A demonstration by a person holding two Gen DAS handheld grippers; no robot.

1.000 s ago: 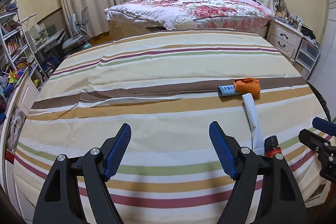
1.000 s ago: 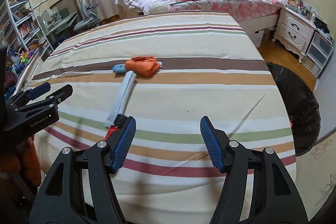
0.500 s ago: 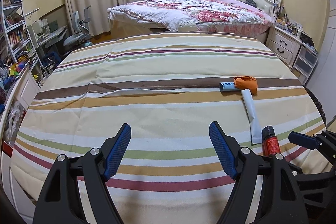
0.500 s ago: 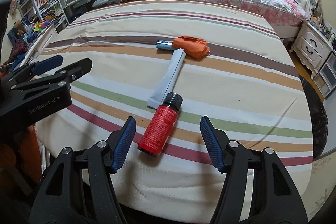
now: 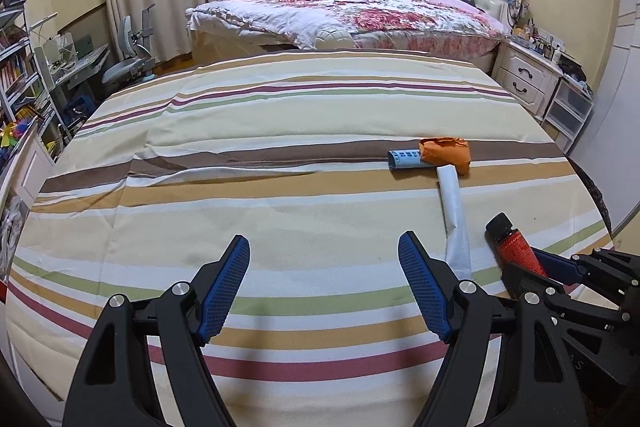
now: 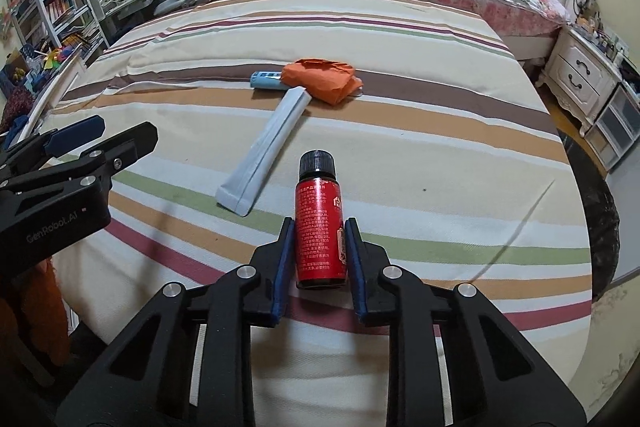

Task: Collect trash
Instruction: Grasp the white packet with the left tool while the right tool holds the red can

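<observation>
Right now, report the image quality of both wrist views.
Left wrist view: strong fisheye bending of the striped bedspread, dark vignette corners, warm even light, sharp. Right wrist view: same curvature, red bottle in the right gripper in focus, its label text too small to read.

The right gripper point(image 6: 316, 247) has its fingers closed against both sides of a small red bottle point(image 6: 319, 227). The left gripper point(image 5: 324, 283) hovers with its fingers spread wide, holding nothing.
</observation>
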